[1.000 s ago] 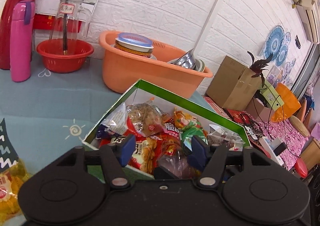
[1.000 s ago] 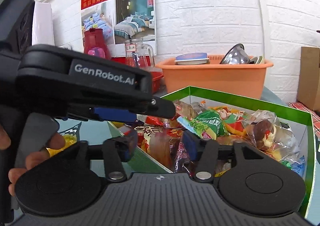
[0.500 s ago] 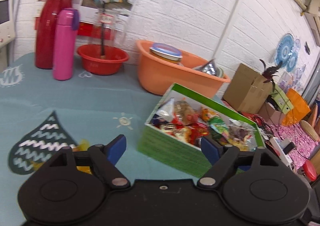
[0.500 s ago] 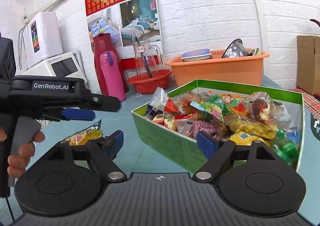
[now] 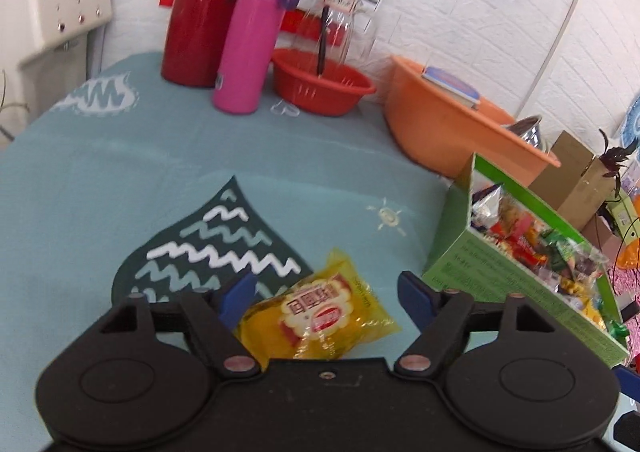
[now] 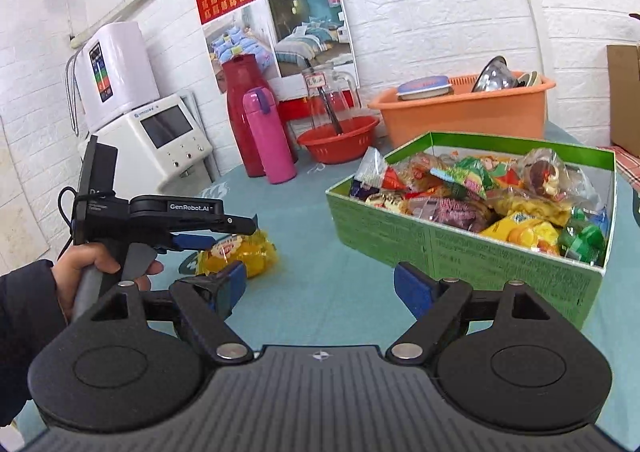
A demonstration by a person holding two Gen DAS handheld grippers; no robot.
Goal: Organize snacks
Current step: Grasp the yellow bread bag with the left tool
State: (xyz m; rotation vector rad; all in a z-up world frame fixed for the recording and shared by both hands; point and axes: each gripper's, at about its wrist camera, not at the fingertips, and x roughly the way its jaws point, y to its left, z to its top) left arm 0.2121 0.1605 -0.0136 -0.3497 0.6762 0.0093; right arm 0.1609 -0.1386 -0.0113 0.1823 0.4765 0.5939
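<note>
A yellow snack packet (image 5: 320,316) lies flat on the teal tablecloth. My left gripper (image 5: 326,288) is open, and the packet lies between and just below its blue fingers, untouched. In the right wrist view the same packet (image 6: 244,250) sits under the left gripper's (image 6: 230,230) tips, with a hand on the handle. To the right stands the green box (image 5: 516,292) heaped with wrapped snacks, which the right wrist view shows as a green box (image 6: 452,248) filled to the rim. My right gripper (image 6: 320,284) stands wide open over bare cloth in front of the box, holding nothing.
At the back stand a red jug (image 5: 204,7), a pink flask (image 5: 252,39), a red bowl (image 5: 324,85) holding a glass pitcher, and an orange tub (image 5: 452,123). A white appliance (image 6: 156,143) sits off the table's left end. A cardboard box (image 5: 576,179) stands right of the tub.
Both grippers pulled back from over the green box and their jaws spread wider. The left one swung left and now frames the yellow packet on the cloth.
</note>
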